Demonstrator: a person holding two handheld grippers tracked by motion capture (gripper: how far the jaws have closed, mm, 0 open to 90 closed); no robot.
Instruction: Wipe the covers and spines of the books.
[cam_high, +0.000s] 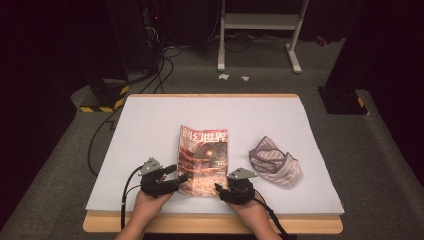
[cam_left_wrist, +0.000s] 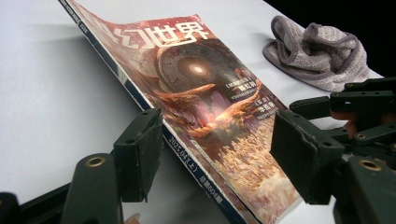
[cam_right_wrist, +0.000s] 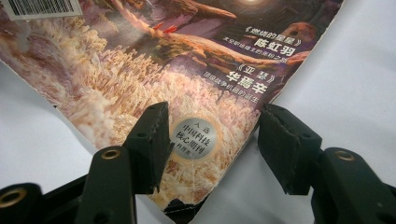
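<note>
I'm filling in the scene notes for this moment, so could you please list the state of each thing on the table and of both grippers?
Magazine: closed, cover up, spine edge lifted off the sheet.
Grey cloth: crumpled in a heap, untouched, right of the magazine.
White sheet: flat over the table.
Left gripper: open, jaws straddling the spine near the bottom corner.
Right gripper: open, jaws either side of the magazine's near right corner.

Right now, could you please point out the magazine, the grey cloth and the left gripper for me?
magazine (cam_high: 204, 155), high view, middle of its front cover.
grey cloth (cam_high: 277, 165), high view, middle of the crumpled striped fabric.
left gripper (cam_left_wrist: 215, 154), left gripper view, midway between its two black fingertips, over the magazine's spine edge.
</note>
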